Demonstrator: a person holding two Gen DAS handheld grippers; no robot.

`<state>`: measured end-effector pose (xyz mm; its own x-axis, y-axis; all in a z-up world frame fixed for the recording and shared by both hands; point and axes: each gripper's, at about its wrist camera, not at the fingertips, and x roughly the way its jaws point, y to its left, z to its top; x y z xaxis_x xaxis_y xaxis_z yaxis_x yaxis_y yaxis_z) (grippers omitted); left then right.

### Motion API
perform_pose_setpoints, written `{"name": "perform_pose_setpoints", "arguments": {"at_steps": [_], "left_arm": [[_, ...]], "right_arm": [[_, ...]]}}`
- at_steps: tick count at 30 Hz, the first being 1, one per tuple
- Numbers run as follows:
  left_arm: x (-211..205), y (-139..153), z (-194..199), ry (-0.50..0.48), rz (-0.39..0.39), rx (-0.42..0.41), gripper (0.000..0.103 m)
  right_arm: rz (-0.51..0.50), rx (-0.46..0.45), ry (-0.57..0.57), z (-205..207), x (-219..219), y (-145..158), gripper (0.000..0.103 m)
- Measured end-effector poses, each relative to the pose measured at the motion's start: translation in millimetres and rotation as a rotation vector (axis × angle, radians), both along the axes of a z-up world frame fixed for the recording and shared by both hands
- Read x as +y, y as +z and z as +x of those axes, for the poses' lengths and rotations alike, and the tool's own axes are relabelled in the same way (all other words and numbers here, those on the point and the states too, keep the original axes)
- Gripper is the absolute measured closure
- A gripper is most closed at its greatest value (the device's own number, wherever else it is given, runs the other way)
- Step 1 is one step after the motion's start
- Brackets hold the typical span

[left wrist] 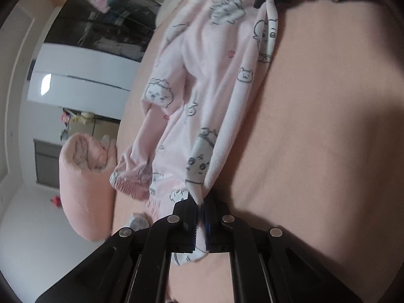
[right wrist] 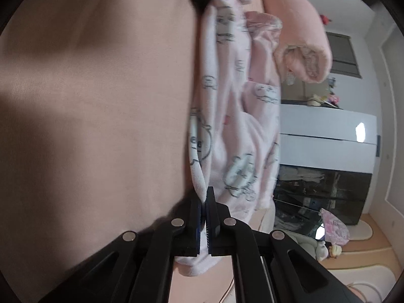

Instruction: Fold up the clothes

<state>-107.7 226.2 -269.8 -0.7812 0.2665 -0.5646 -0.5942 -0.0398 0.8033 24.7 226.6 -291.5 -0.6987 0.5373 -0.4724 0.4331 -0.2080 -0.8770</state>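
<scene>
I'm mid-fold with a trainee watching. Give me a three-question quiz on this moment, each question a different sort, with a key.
1. True or false: the left claw is shut on the pink printed garment.
2. What does the garment lie on? A) a bare wooden table B) a peach bedsheet C) a tiled floor
3. Fill in: the right claw grips the garment's ____, not its middle.

Key: 1 true. 2 B. 3 edge; it shows at the far end in the left wrist view, and the cloth runs between both claws.
</scene>
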Motion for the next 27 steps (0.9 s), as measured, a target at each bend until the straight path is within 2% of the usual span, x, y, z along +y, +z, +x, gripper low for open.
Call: {"name": "perform_pose_setpoints", "arguments": {"at_steps": [3, 10, 14, 21, 27], "left_arm": [[-6.3, 0.1, 10.3, 0.007, 0.021, 0.040, 0.100], [-13.8, 9.7, 15.3, 0.122, 0.102, 0.006, 0.100], [-17.6, 11.4, 29.3, 0.116, 0.090, 0.038, 0.100], [-29.5, 27.0, 45.4, 0.136, 0.108, 0.006, 0.100], [-36.0, 21.7, 45.9, 0.116, 0.048, -0.022, 0.100]], "right_arm": [[0.022, 0.067, 0.009, 7.7, -3.3, 0.7, 0.101], [0.015, 0.108, 0.026, 26.2, -15.4, 10.6, 0.101], [0.014, 0.103, 0.024, 32.5, -18.7, 15.2, 0.101], [-0.011, 0.115, 0.026, 44.9, -24.6, 29.3, 0.101], [-0.005, 0.088, 0.060, 62.8, -35.1, 27.1, 0.101]]}}
